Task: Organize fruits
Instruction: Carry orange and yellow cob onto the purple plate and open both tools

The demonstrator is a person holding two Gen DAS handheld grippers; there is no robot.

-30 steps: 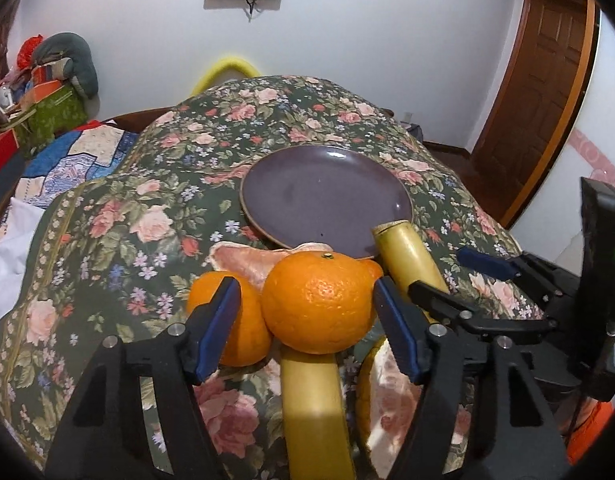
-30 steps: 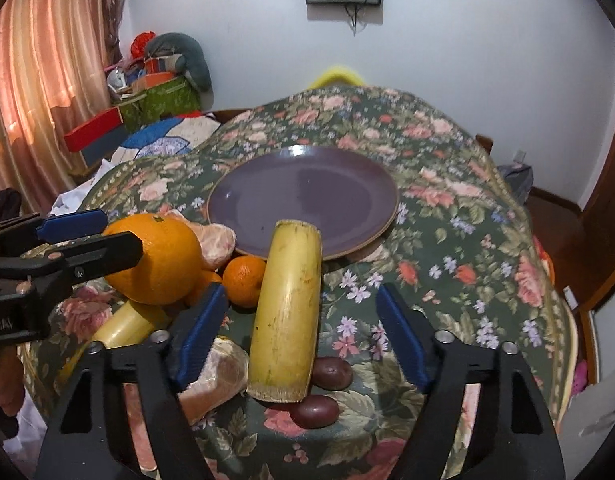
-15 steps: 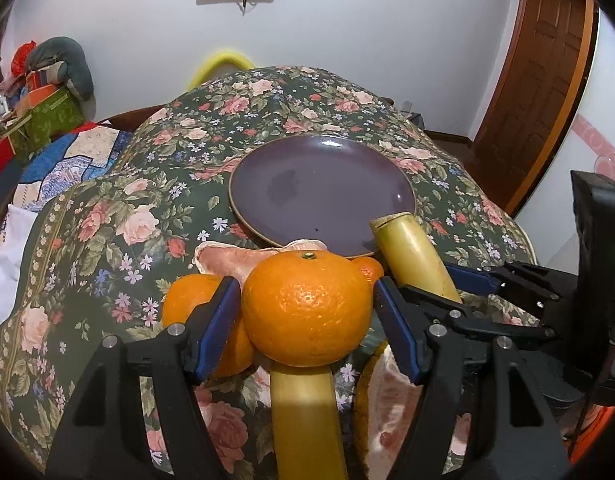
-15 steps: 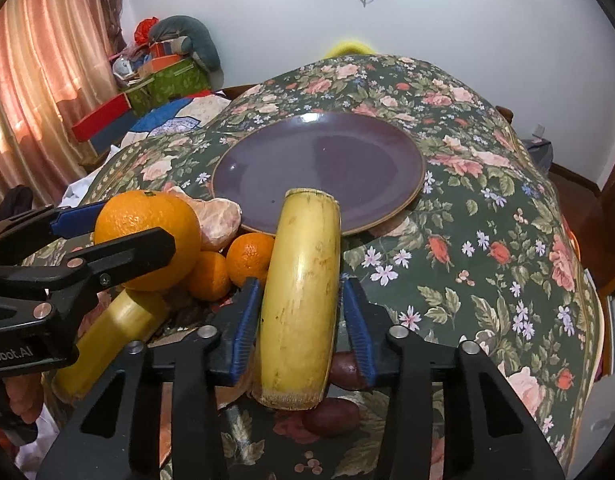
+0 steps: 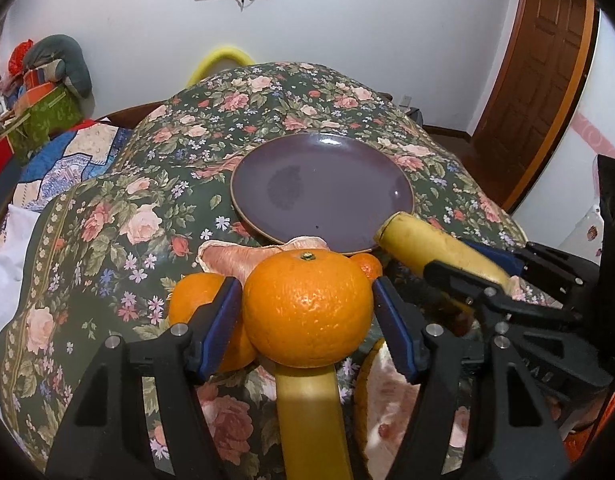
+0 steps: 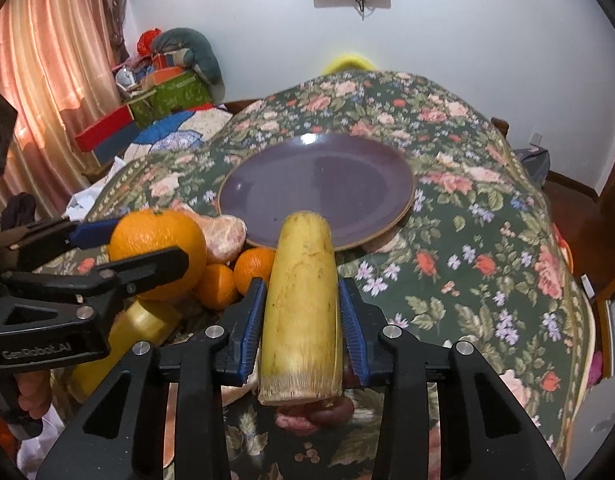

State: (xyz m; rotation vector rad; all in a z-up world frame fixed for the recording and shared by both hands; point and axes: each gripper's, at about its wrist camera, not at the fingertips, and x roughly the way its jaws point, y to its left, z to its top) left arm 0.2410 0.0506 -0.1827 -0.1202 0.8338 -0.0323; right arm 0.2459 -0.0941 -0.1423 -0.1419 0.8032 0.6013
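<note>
Left tongs: my left gripper (image 5: 307, 312) is clamped on the large round orange with the green stem nub (image 5: 307, 306), blue pads touching both its sides.
Right tongs: my right gripper (image 6: 301, 316) is clamped on the pale yellow blunt-ended fruit, shaped like a thick cylinder (image 6: 301, 300), which points toward the plate.
Where the fruit goes: the round dark purple ceramic plate (image 5: 387, 172) sits on the floral green tablecloth (image 5: 107, 220), just beyond both fruits, nothing on it.
Still on the cloth: two smaller oranges (image 6: 235, 276), a pinkish peeled citrus piece (image 6: 223, 234) and a second yellow cylinder fruit (image 5: 307, 408) lie clustered at the near rim.
Step in hand, as I judge it: carrying both fruits over to the plate.
Doing it well: I lift clear of the rim, set the orange down near the centre so it cannot roll off, and lay the long fruit flat beside it before I let go.
Look of the fruit: the orange is glossy and dimpled; the long fruit is matte with a fibrous cut end.
</note>
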